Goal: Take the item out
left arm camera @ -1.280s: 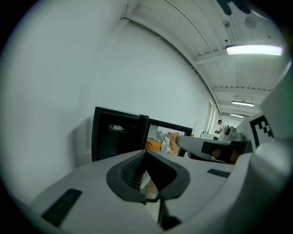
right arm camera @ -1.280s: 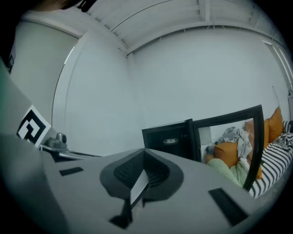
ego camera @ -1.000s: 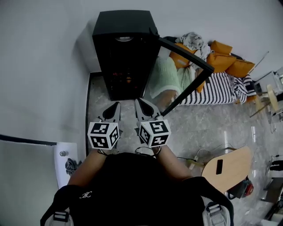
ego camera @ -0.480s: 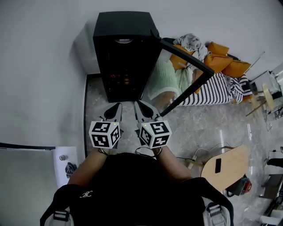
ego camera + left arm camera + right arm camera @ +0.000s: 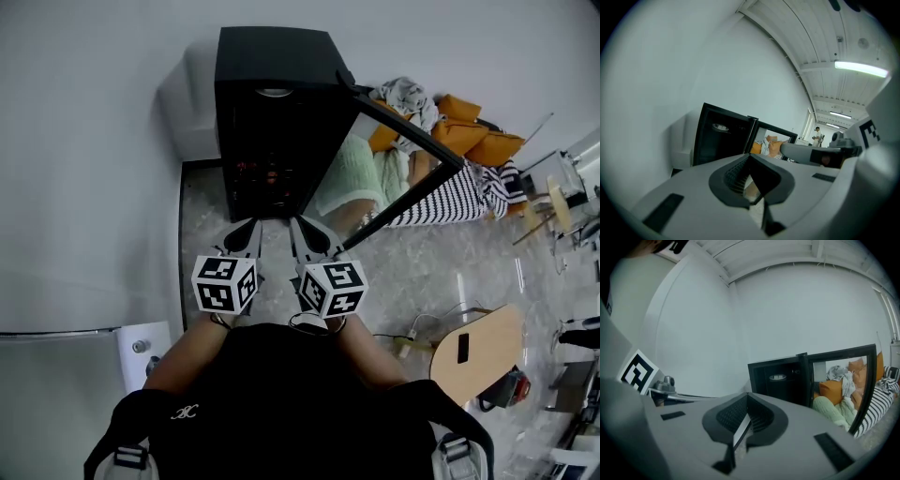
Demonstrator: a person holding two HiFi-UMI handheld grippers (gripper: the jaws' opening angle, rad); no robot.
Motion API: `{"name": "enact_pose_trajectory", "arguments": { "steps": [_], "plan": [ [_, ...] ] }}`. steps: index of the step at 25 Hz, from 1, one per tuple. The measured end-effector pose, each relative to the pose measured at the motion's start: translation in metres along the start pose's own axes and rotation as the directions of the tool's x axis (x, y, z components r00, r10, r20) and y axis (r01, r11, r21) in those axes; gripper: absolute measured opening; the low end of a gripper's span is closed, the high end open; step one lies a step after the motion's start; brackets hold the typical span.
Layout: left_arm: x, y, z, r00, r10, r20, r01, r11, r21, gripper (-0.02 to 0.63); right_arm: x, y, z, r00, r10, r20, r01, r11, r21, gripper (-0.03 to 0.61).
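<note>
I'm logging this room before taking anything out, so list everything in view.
cabinet: one, black, against the white wall
door: one, black-framed glass, swung open at the cabinet's right
cushions: several, orange, right of the cabinet
striped fabric: one, black and white, beside the cushions
blanket: one, pale green, seen through the door
wooden board: one, light wood, floor at lower right
left gripper: one, grey, shut and empty, facing the cabinet
right gripper: one, grey, shut and empty, beside the left
</note>
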State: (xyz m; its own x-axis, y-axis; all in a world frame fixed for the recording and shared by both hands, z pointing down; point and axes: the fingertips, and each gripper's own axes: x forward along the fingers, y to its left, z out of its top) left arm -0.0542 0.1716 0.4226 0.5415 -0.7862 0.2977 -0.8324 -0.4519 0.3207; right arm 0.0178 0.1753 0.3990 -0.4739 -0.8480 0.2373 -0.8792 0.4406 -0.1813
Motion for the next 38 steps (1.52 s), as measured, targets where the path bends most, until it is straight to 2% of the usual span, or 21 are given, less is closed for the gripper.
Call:
{"name": "enact_pose_trajectory", "arguments": {
  "steps": [9, 18, 29, 38],
  "plan": [
    [-0.013, 0.030, -0.002, 0.999, -0.044, -0.006, 0.044, 0.999, -0.023, 0.008, 0.013, 0.032, -0.009, 0.999, -0.038, -0.006, 0.037, 0.999, -0.026, 0.006],
    [-0.009, 0.055, 0.002, 1.000, -0.018, -0.003, 0.018, 1.000, -0.018, 0.008, 0.038, 0.029, 0.000, 0.999, -0.045, 0.016, 0.045, 0.999, -0.010, 0.006],
    [0.035, 0.085, 0.025, 1.000, 0.030, 0.003, -0.030, 1.000, 0.008, 0.008, 0.097, -0.005, 0.011, 0.999, -0.021, 0.025, 0.020, 0.999, 0.037, 0.006],
    [0.113, 0.097, 0.053, 0.999, 0.043, -0.021, -0.043, 0.999, 0.012, 0.008, 0.156, -0.073, 0.044, 0.999, -0.020, 0.027, 0.018, 0.998, 0.062, 0.006]
  ]
}}
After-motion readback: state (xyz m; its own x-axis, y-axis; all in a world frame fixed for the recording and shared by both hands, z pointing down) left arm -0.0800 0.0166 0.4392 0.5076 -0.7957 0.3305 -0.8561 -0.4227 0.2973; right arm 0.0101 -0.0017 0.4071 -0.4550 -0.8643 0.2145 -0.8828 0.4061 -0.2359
